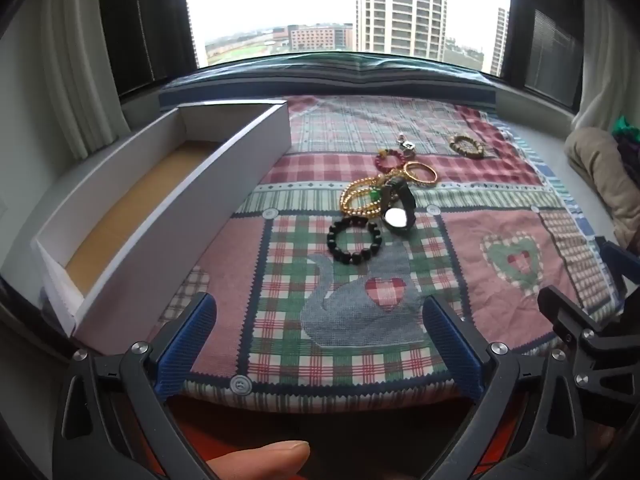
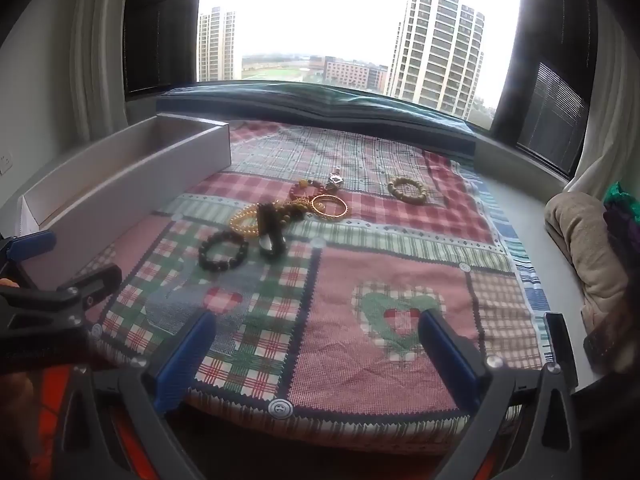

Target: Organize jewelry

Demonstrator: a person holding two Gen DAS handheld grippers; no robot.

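Jewelry lies in a loose pile mid-cloth: a black bead bracelet (image 1: 353, 241) (image 2: 222, 255), a gold bead necklace (image 1: 360, 198) (image 2: 249, 219), a black watch (image 1: 396, 210) (image 2: 271, 232), a gold bangle (image 1: 420, 173) (image 2: 329, 207), a dark red bead bracelet (image 1: 389, 161) (image 2: 305, 191) and a silver clasp (image 1: 406, 148) (image 2: 334, 181). A tan bead bracelet (image 1: 466, 145) (image 2: 408, 190) lies apart at the far right. A long white box (image 1: 168, 216) (image 2: 120, 196) with a brown floor stands open at the left. My left gripper (image 1: 320, 332) and right gripper (image 2: 318, 340) hover open near the cloth's front edge, nothing between their fingers.
A patchwork plaid cloth (image 1: 500, 240) (image 2: 380, 248) covers the window ledge. A beige cushion (image 1: 604, 184) (image 2: 584, 240) lies at the right. Curtains and a large window stand behind. A thumb (image 1: 260, 460) shows at the bottom of the left wrist view.
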